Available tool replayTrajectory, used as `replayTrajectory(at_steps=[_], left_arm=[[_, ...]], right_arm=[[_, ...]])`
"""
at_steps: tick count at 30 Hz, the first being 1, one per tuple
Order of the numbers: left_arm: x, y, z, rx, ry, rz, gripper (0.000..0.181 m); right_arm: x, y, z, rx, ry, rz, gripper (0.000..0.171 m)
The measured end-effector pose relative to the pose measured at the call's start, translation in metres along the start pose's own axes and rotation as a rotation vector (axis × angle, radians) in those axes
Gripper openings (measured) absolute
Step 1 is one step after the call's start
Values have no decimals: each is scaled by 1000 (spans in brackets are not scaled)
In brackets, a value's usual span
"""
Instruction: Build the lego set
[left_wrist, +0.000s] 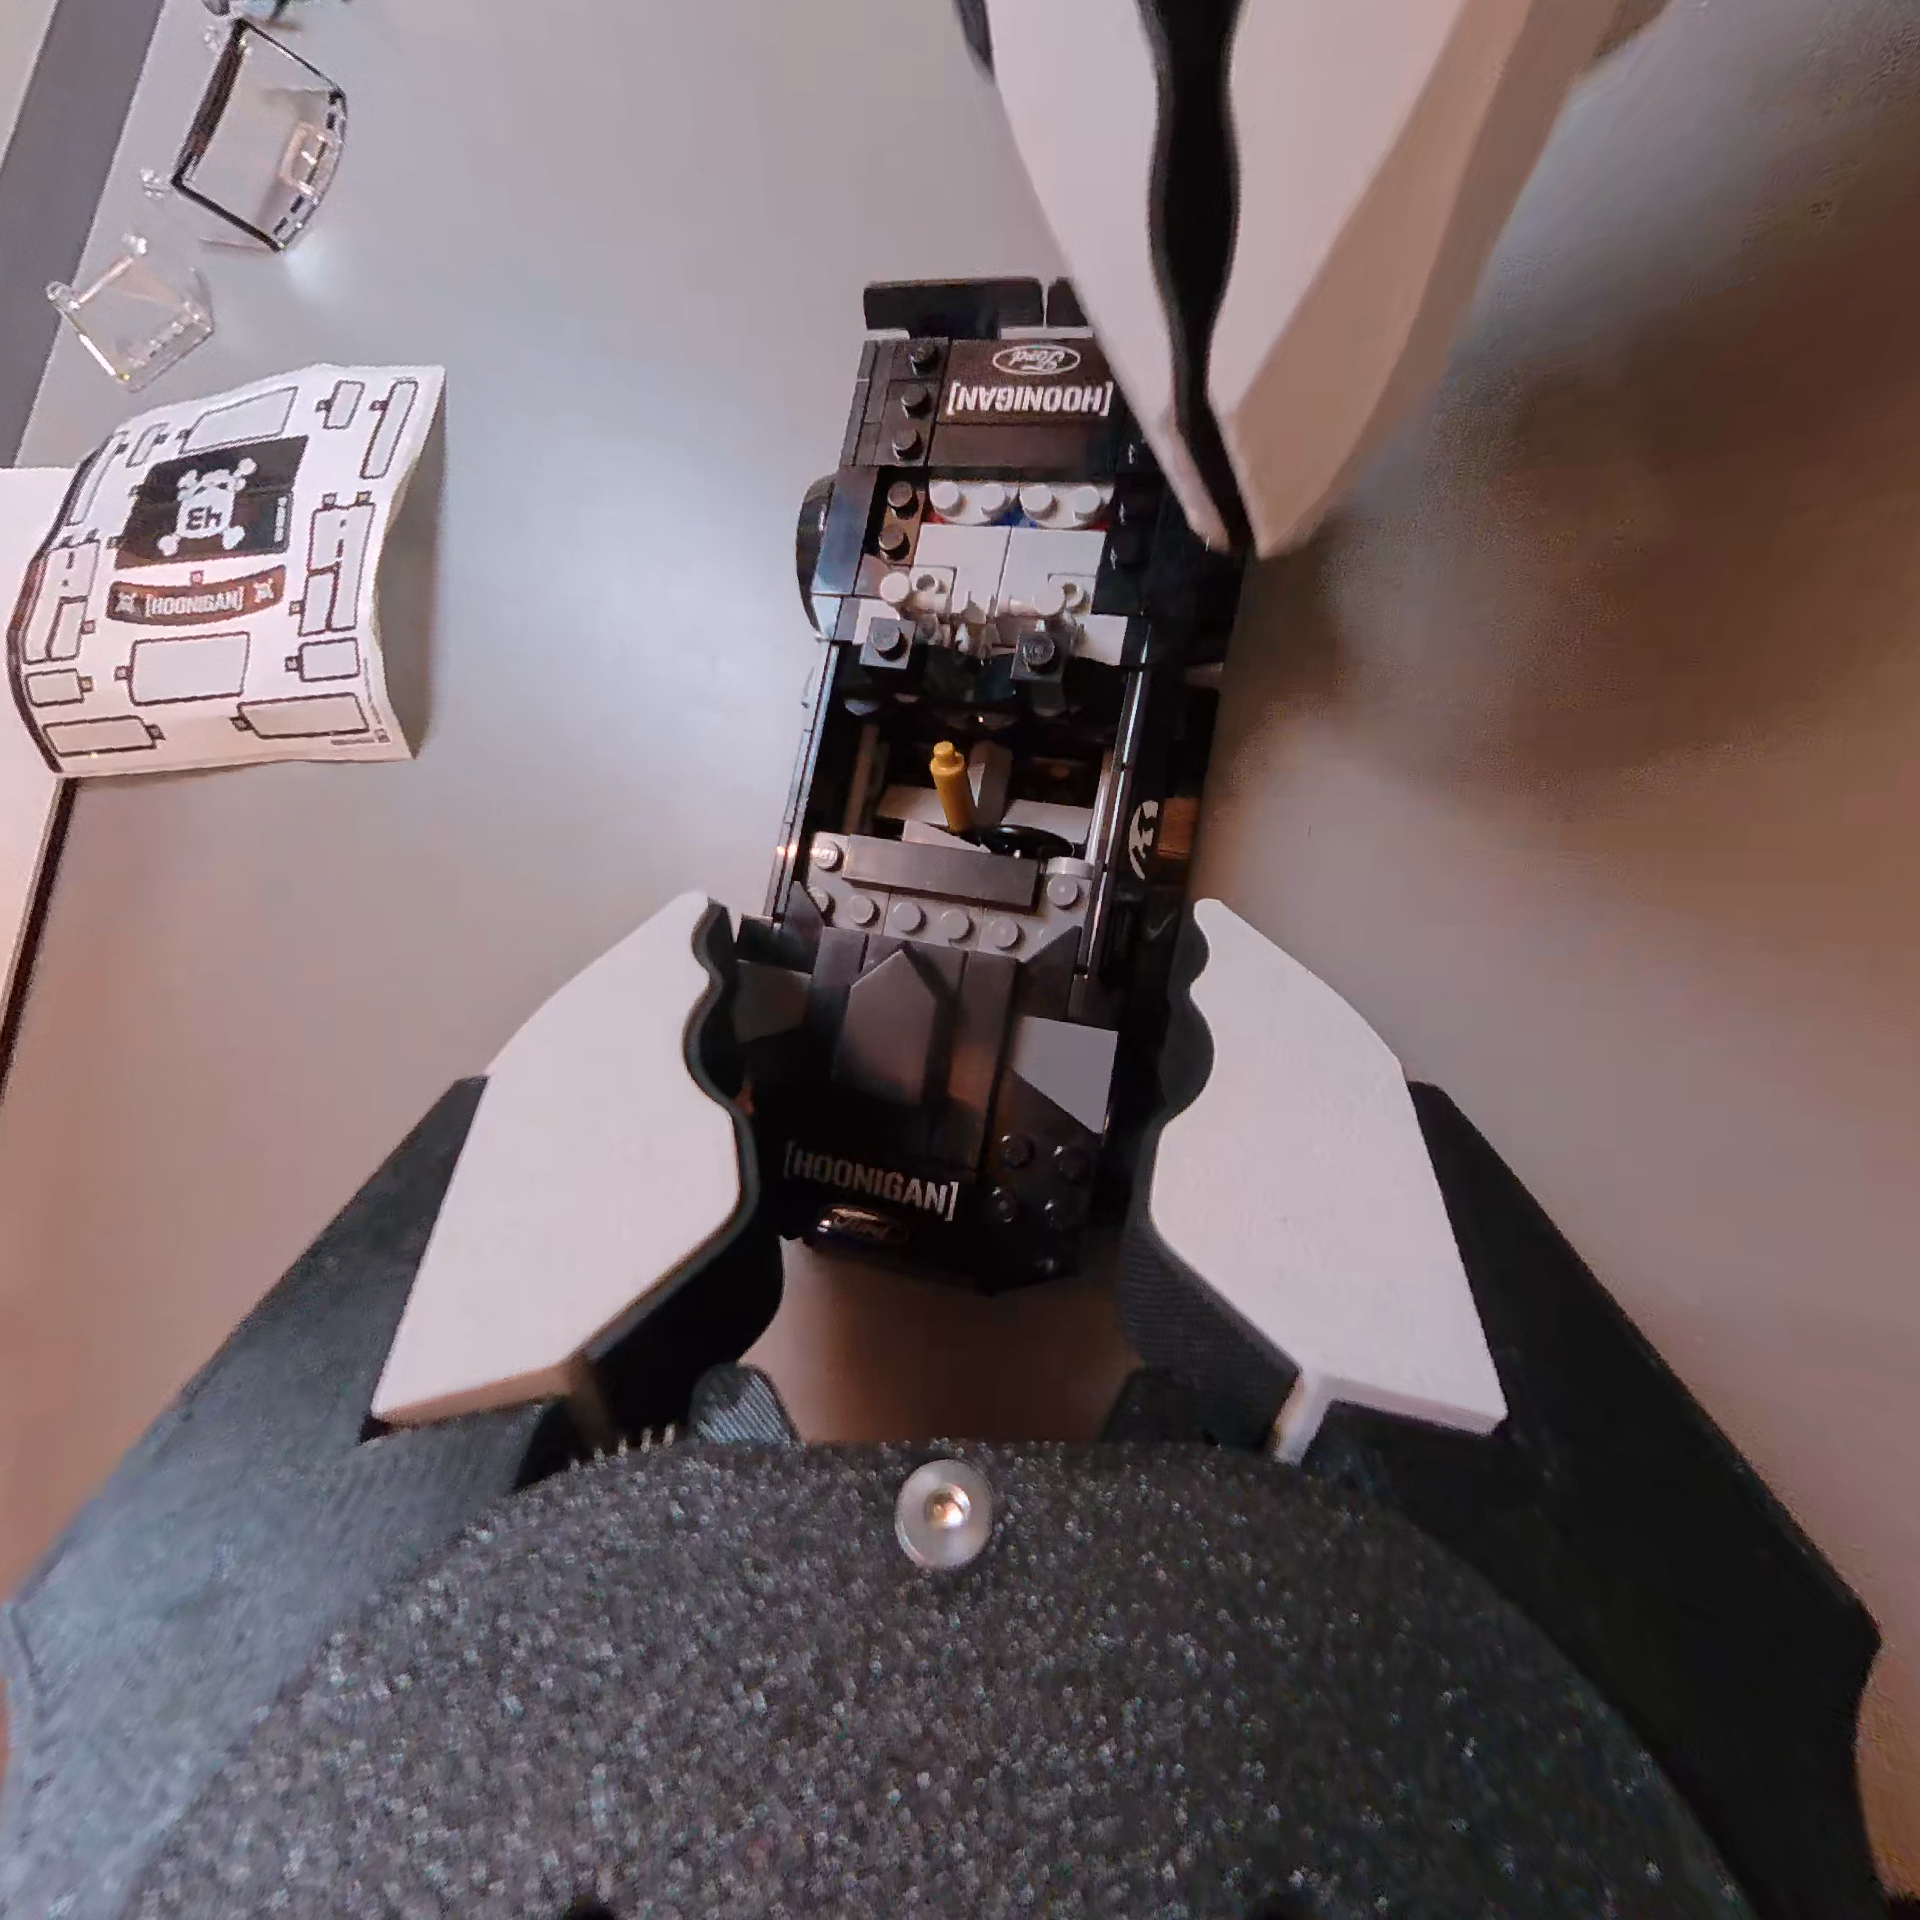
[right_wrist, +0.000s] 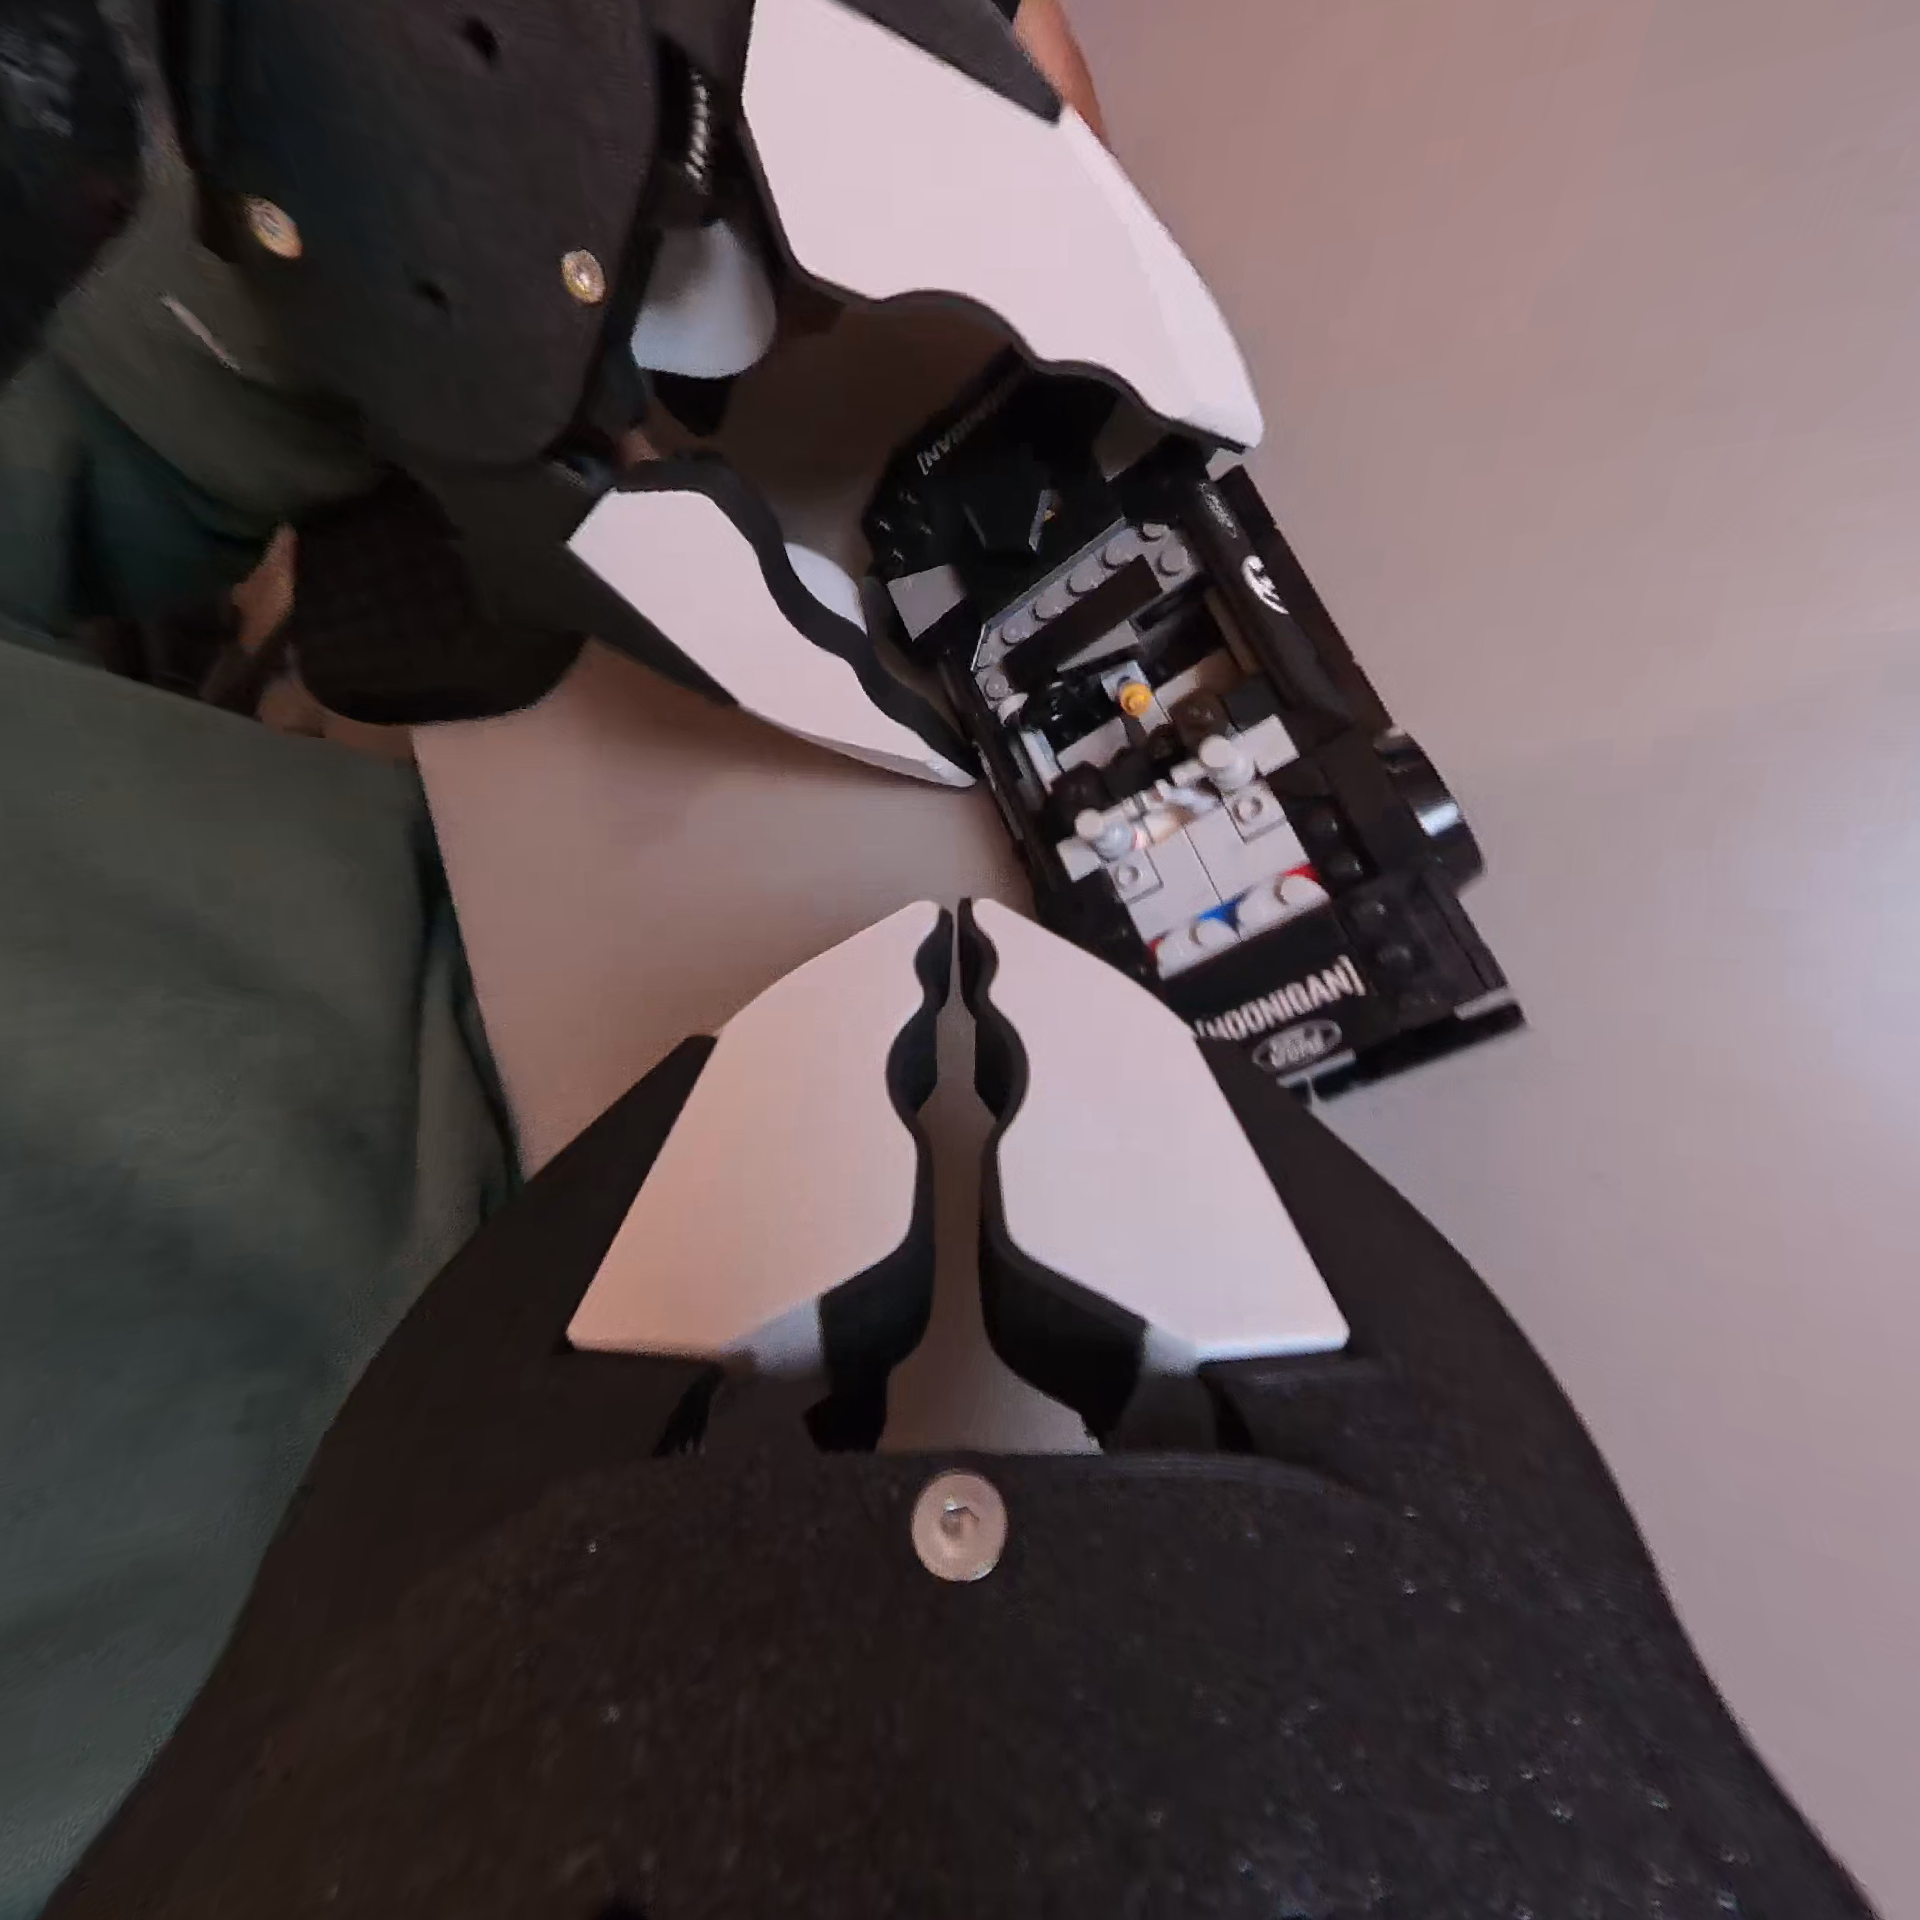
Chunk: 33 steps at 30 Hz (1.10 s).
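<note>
A black lego car (left_wrist: 966, 790) with grey studs and a gold lever (left_wrist: 951, 795) in its open cabin lies on the grey table (left_wrist: 582, 312). My left gripper (left_wrist: 956, 935) straddles the car's near end, and both white fingers (left_wrist: 623, 1122) press on its sides. The right wrist view shows the same grasp on the car (right_wrist: 1195, 748) by the left gripper (right_wrist: 1091, 603). My right gripper (right_wrist: 956, 914) is shut with nothing seen between its pads. Its tips hover just beside the car's far right side in the left wrist view (left_wrist: 1231, 535).
A curled sticker sheet (left_wrist: 218, 571) lies at the left near the table's edge. Two clear windscreen pieces (left_wrist: 260, 135) (left_wrist: 135, 312) lie beyond it. A person's green clothing (right_wrist: 208, 1039) fills the left of the right wrist view. The gap from one gripper's tips to the other's is roughly 7 cm.
</note>
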<state>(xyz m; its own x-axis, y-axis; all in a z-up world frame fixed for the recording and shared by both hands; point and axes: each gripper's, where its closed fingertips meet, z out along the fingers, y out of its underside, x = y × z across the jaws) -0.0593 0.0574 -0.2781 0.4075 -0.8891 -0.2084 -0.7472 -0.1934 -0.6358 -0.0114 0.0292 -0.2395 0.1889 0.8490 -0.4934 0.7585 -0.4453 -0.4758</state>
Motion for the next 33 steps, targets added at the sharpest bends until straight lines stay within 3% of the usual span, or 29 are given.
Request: replayTrajectory(at_steps=[3, 8, 14, 20, 29, 33], left_arm=[[-1, 1, -1, -3, -9, -7, 81], [3, 1, -2, -47, -27, -22, 81], [9, -11, -13, -13, 11, -23, 82], [10, -12, 4, -77, 108, 85, 97], [11, -17, 14, -76, 112, 91, 76], [11, -17, 14, -73, 106, 86, 76]], right_arm=[[13, 0, -15, 35, 81, -16, 10], [9, 5, -1, -37, 193, -123, 27], [15, 5, 8, -79, 280, -151, 28], [21, 3, 11, -100, 329, -116, 28], [15, 0, 13, -55, 191, 41, 26], [14, -1, 13, -23, 116, 131, 24]])
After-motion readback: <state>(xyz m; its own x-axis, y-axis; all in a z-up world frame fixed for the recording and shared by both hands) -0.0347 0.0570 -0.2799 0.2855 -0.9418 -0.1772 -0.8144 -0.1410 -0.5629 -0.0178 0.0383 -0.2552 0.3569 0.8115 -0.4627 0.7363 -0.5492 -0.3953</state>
